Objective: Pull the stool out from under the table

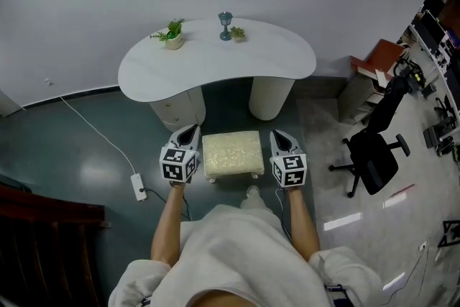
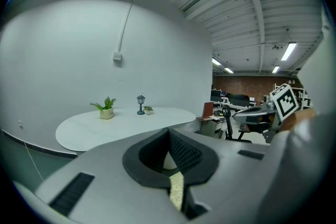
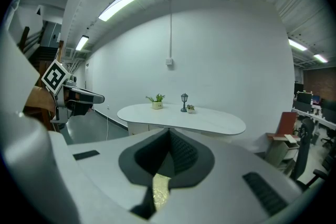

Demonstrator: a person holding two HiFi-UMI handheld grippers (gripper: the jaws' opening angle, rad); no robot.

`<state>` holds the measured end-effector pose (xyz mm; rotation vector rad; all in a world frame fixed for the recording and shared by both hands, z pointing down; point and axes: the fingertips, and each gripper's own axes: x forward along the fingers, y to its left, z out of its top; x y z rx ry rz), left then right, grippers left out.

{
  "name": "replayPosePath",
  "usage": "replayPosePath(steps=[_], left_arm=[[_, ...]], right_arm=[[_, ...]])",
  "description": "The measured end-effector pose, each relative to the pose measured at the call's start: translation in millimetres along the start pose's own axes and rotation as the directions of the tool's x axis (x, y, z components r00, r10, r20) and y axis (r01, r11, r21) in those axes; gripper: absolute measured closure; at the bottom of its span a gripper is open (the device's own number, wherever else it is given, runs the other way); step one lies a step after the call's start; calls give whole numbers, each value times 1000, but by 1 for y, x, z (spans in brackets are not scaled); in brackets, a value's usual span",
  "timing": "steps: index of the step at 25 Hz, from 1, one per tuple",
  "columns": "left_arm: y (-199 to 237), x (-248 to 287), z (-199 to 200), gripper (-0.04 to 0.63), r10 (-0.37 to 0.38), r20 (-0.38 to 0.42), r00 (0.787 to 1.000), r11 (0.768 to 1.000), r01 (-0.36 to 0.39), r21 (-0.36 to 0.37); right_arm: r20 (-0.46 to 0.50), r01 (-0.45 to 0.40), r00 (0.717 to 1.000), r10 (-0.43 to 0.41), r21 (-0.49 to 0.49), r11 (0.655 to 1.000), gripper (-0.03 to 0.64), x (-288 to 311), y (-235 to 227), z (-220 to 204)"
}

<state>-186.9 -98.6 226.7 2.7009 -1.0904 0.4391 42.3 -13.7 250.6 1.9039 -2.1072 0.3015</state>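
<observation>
Dark floor (image 1: 86, 147), centre: cream stool (image 1: 231, 153) below the white table (image 1: 215, 57), flanked by left gripper (image 1: 192, 129) and right gripper (image 1: 279, 134), jaws together.

1 table (image 1: 215, 65); on it, 2 plants (image 1: 172, 34) (image 1: 237, 32) and 1 lamp (image 1: 226, 26). Beside the table: 1 stool (image 1: 231, 153), 2 grippers (image 1: 188, 134) (image 1: 282, 140), 1 chair (image 1: 374, 154).

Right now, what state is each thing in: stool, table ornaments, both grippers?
stool: upright on the floor, out in front of the table
left gripper: shut, empty, beside the stool
right gripper: shut, empty, beside the stool
potted plant: upright on the table
small lamp: upright
</observation>
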Motion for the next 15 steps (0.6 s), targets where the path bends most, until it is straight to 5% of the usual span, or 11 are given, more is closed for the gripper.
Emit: replayPosePath(steps=[15], left_arm=[[-2,0,-10,584,-4,-19,1000,1000,3,-11]], right_arm=[[-21,-23,1000,23,-16,1000,621,3,7,-3]])
